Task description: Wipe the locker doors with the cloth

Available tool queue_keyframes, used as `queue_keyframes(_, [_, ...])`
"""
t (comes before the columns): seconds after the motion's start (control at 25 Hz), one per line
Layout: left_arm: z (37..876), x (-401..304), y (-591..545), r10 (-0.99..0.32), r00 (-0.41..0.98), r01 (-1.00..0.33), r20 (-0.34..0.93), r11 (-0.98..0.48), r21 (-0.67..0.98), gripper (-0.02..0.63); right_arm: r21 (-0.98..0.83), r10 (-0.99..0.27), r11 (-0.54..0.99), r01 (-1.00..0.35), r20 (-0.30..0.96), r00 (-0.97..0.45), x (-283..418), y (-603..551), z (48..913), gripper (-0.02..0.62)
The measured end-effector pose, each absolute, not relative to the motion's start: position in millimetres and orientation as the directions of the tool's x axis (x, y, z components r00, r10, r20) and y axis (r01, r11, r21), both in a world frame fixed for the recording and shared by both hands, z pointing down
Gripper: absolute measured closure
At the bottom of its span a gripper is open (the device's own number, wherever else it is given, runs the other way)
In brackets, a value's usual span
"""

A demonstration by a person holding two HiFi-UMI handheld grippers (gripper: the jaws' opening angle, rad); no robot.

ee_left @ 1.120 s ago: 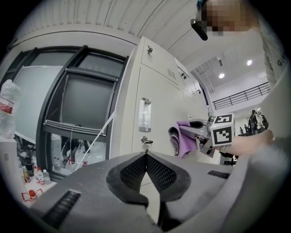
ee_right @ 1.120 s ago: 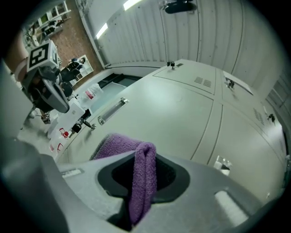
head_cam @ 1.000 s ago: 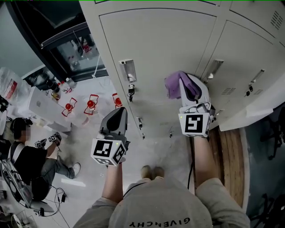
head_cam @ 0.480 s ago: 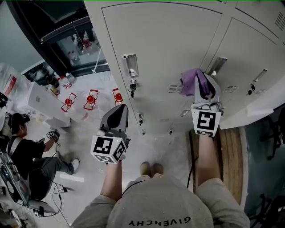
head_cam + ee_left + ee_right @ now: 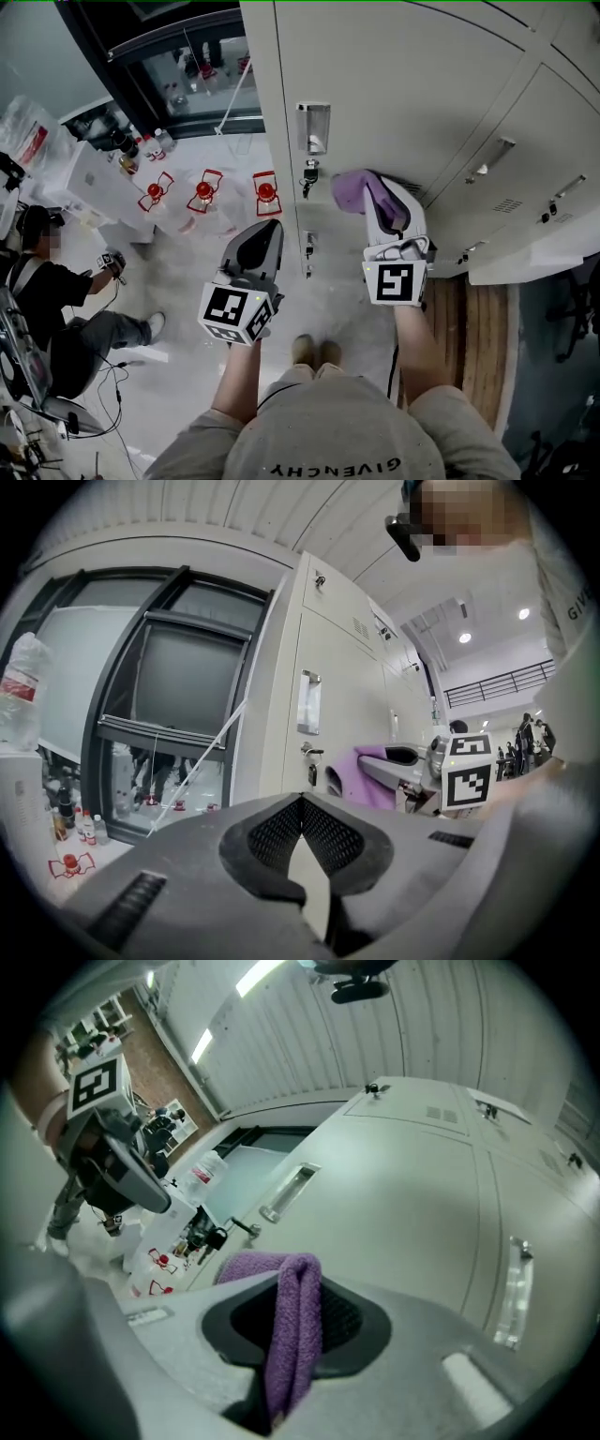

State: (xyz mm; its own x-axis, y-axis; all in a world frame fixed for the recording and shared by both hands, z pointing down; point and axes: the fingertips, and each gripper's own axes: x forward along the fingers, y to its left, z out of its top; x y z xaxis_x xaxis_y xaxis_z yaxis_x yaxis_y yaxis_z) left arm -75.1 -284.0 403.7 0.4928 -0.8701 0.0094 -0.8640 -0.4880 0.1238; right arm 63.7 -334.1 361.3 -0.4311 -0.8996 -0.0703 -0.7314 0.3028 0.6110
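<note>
Head view, looking steeply down: the right tool (image 5: 382, 204) is clenched on a folded purple terry cloth (image 5: 351, 190). The cloth sits close against a pale grey metal locker door (image 5: 403, 84), near the door's recessed metal handle (image 5: 313, 127). The left tool (image 5: 259, 242) has its jaws pressed together on nothing and hangs by the locker's outer edge, apart from the cloth. A seated person (image 5: 56, 300) is on the floor, far left.
</note>
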Motion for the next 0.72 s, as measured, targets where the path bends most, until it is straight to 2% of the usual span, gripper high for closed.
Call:
queue_keyframes(0.44, [425, -128, -271, -0.921, 0.387, -0.915, 0.044, -0.378, 0.142, 0.607, 0.566, -0.824, 0.443, -0.695, -0.049, -0.565, -31, -343, 391, 0.532])
queue_keyframes(0.72, [428, -142, -267, -0.933, 0.355, -0.927, 0.053, -0.345, 0.145, 0.607, 0.595, -0.819, 0.441, -0.673, -0.04, -0.572, -47, -351, 391, 0.532])
